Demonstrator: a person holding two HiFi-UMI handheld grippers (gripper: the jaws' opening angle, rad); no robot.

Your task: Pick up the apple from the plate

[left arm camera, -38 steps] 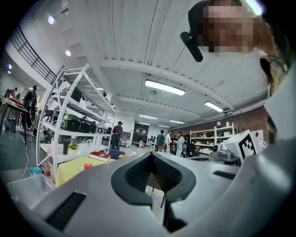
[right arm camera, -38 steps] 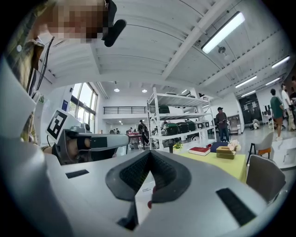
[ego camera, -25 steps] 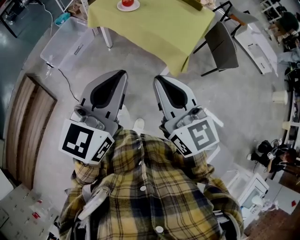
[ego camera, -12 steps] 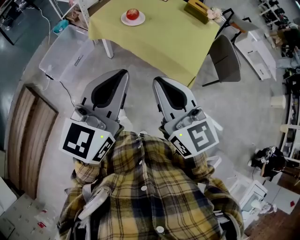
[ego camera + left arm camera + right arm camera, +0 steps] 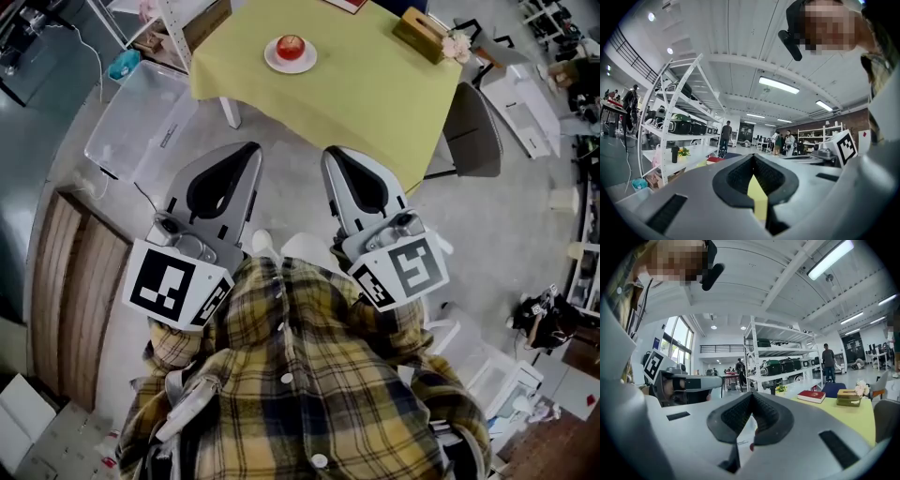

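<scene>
A red apple [image 5: 291, 46] sits on a small white plate [image 5: 275, 63] near the left end of the yellow-green table [image 5: 375, 94], at the top of the head view. Both grippers are held level in front of the person's plaid shirt, well short of the table. My left gripper [image 5: 251, 150] has its jaws together with nothing between them. My right gripper [image 5: 332, 153] is shut and empty too. In the left gripper view [image 5: 752, 157] and the right gripper view [image 5: 751, 395] the dark pads meet at the tip. The apple is not clearly visible in either gripper view.
A tissue box [image 5: 420, 33] and a red book [image 5: 347, 5] lie on the table's far side. A grey chair [image 5: 473, 136] stands at its right corner, a clear plastic bin [image 5: 141, 112] on the floor to its left. A wooden panel [image 5: 66, 300] lies at left. Metal shelving [image 5: 778, 362] stands behind.
The table with the plate and apple has come lower and nearer in the head view. Both grippers keep their pose before the person, still shut.
</scene>
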